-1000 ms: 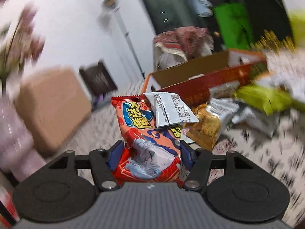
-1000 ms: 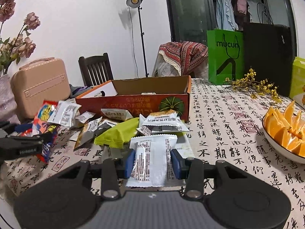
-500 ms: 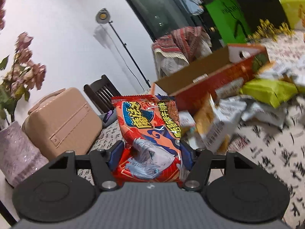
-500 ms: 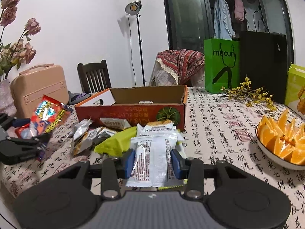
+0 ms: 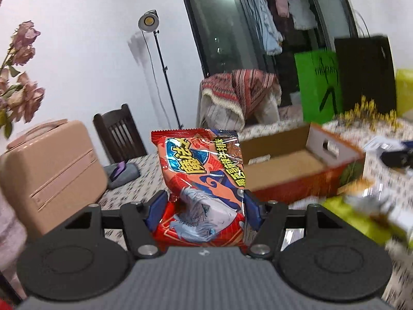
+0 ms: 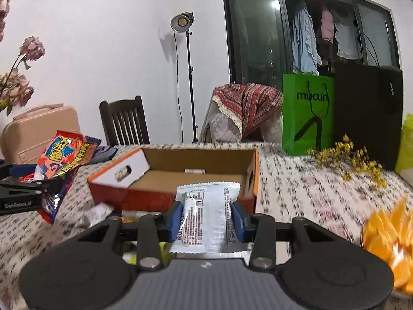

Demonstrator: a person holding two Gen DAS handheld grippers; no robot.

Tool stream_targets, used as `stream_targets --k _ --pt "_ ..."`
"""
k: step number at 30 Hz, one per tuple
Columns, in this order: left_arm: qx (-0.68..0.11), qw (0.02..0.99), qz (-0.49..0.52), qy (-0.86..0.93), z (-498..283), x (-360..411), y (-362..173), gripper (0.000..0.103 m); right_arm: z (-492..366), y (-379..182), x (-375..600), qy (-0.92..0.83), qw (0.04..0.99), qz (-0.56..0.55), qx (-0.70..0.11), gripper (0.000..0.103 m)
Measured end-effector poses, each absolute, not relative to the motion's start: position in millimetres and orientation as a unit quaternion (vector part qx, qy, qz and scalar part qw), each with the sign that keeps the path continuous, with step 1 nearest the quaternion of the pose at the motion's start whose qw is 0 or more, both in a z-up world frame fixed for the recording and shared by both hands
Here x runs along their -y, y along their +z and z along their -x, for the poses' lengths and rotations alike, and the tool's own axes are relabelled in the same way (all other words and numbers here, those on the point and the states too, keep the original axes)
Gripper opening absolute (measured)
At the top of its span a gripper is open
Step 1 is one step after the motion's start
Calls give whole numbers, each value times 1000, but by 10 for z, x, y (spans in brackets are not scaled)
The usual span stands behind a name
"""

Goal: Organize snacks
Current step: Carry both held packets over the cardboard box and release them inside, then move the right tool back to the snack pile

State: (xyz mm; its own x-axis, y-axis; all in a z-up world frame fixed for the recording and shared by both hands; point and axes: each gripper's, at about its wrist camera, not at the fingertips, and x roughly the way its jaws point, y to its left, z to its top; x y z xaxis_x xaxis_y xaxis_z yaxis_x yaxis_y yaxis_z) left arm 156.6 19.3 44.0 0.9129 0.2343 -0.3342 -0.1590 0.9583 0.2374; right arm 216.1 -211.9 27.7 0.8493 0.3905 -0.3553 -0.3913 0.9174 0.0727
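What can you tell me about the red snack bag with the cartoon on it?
The red bag is a shiny, crinkly plastic packet with a zigzag top edge, a blue badge, yellow writing and a white-haired cartoon face. It stands upright, sealed and puffy, off the table, pinched low down by the left gripper, whose blue pads press its sides. Nothing else touches it.

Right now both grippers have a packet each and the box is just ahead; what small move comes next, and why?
Probably carry the right gripper forward until the white packet it clamps is over the open cardboard box, then release. The box sits directly ahead of it and looks nearly empty inside. The left gripper, holding the red snack packet, can follow from the box's left side.
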Motion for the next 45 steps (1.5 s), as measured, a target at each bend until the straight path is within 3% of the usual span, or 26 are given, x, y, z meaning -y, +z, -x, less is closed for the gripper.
stream_targets --k 13,28,29,31,33,45 --pt "-165 983 -38 75 -2521 -179 750 64 -3261 574 1583 192 959 -7 -206 40" --pt "-281 956 -17 85 -3680 -396 270 65 -4394 69 1264 171 930 10 -324 43" --pt "-284 955 -14 89 -3708 -418 234 68 -4437 37 1274 177 927 5 -331 42" --pt "-289 954 -2 85 -3737 -474 184 82 -4500 -5 1316 191 921 -12 -340 53" --pt "-283 956 4 79 -3714 -492 176 97 -4549 -42 1358 197 919 -24 -341 80" --pt "-263 961 5 80 -3592 -466 274 101 -4739 -71 1451 175 923 -5 -343 76"
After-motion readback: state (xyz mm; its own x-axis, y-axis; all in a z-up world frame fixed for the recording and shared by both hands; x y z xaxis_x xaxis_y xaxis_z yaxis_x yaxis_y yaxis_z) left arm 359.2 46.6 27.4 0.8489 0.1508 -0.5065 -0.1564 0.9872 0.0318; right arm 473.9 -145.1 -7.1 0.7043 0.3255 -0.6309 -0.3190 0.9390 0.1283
